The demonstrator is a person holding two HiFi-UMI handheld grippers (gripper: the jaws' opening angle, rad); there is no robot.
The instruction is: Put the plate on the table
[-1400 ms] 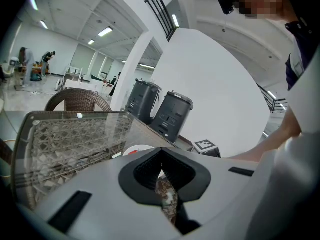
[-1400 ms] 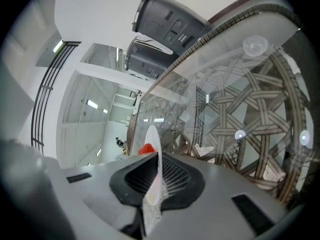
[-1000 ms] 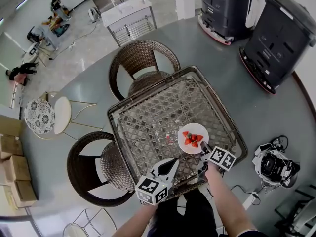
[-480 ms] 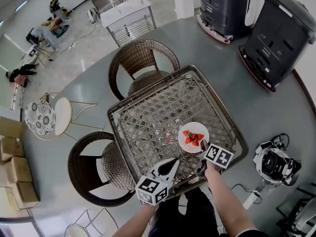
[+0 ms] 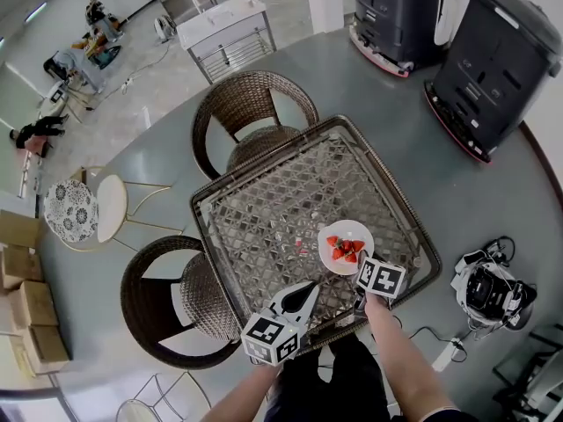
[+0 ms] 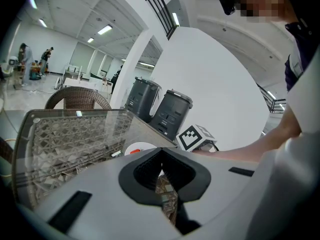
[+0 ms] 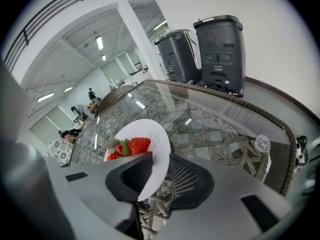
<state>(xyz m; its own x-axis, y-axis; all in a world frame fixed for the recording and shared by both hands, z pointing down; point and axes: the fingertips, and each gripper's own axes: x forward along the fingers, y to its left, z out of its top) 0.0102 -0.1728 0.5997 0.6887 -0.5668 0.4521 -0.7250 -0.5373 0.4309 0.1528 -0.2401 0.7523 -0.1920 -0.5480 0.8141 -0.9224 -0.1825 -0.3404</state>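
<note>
A white plate (image 5: pixel 345 243) with red strawberries (image 5: pixel 343 248) is over the near right part of the glass-topped wicker table (image 5: pixel 264 170). My right gripper (image 5: pixel 361 269) is shut on the plate's near rim. In the right gripper view the plate (image 7: pixel 150 144) stands edge-on between the jaws of the right gripper (image 7: pixel 150 179), with the strawberries (image 7: pixel 134 146) behind the left jaw. Whether the plate rests on the glass I cannot tell. My left gripper (image 5: pixel 303 294) hovers at the table's near edge, shut and empty. In the left gripper view the plate (image 6: pixel 141 147) shows past the left gripper (image 6: pixel 161 156).
Two wicker chairs stand at the table, one behind (image 5: pixel 255 112) and one on the left (image 5: pixel 171 297). Two black machines (image 5: pixel 493 60) stand on the floor at the far right. Cabled gear (image 5: pixel 488 293) lies on the floor to the right. A small clear bumper (image 7: pixel 262 143) sits on the glass.
My right gripper has shifted a little left and forward over the table with the plate in it. The left gripper has stayed put.
</note>
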